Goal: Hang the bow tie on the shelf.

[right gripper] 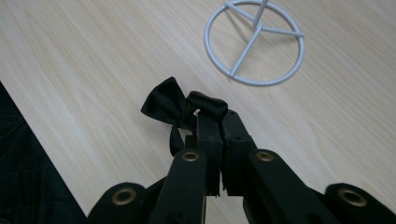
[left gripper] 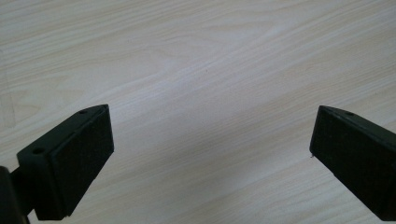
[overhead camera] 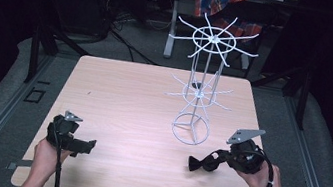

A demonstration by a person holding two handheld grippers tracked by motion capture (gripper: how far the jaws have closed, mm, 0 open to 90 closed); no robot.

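While gripping bow tie (right gripper: pixel 170 105), right tongs (right gripper: pixel 212 114) tilted.

Matt black cloth bow tie (right gripper: pixel 170 105), white-coated wire rack (overhead camera: pixel 203 74), pale wood-grain table (overhead camera: pixel 128 97)

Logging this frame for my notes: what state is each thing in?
Black bow tie: clamped, off the table.
Right hand-held gripper: shut on the bow tie.
Left hand-held gripper: open, empty, over bare table.
White wire rack: upright, hooks empty.
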